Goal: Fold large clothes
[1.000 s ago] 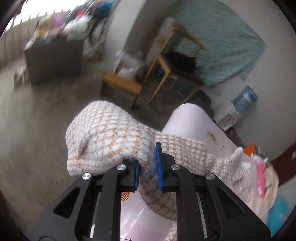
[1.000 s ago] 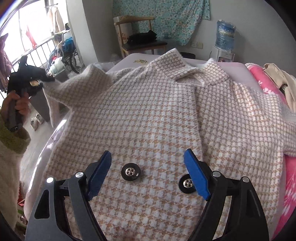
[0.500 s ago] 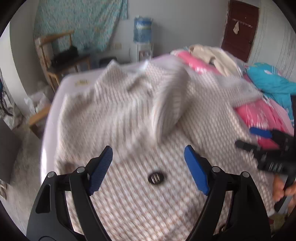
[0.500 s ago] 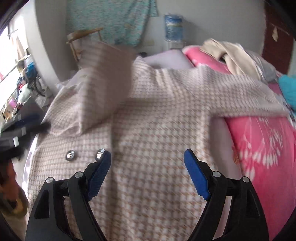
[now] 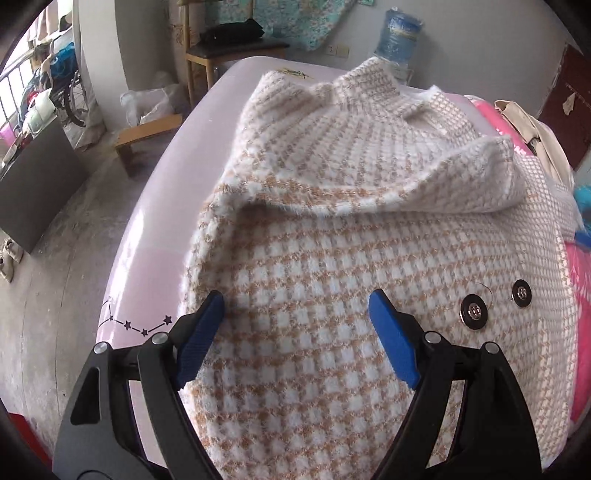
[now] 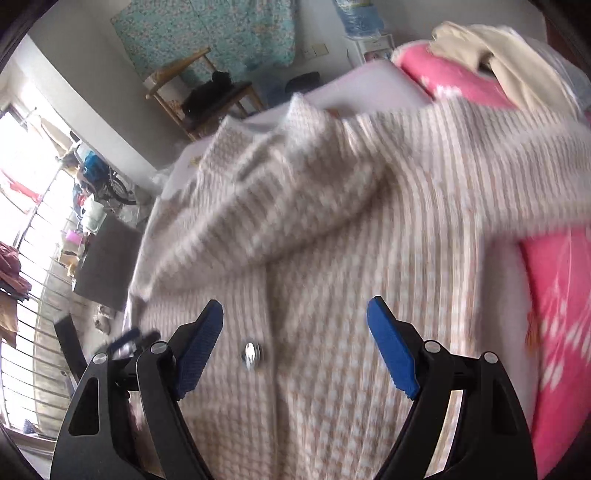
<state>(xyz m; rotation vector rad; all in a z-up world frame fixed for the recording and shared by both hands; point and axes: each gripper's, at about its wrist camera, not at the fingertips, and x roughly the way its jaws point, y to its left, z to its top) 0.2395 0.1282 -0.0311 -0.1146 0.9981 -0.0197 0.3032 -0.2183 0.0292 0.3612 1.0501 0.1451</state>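
Observation:
A cream and tan checked knit coat point(image 5: 332, 229) lies spread on a pale lilac bed sheet point(image 5: 155, 236). Its left sleeve point(image 5: 388, 184) is folded across the chest. Two dark buttons point(image 5: 473, 311) sit on the front at the right. My left gripper point(image 5: 297, 332) is open and empty just above the coat's lower left part. My right gripper point(image 6: 295, 339) is open and empty over the coat's front point(image 6: 351, 240), near a shiny button point(image 6: 250, 355). The right wrist view is blurred. The right sleeve point(image 6: 498, 147) stretches out toward the pink bedding.
Pink bedding point(image 6: 554, 314) and a beige garment point(image 6: 491, 51) lie on the bed's right side. A wooden chair point(image 5: 229, 48), a low wooden stool point(image 5: 147, 133), a water bottle point(image 5: 397, 31) and a dark box point(image 5: 33, 177) stand on the floor beyond the bed's left edge.
My left gripper let go of the sleeve, which now lies folded over the coat's chest, and drew back over the lower left part. My right gripper swung left and stayed open.

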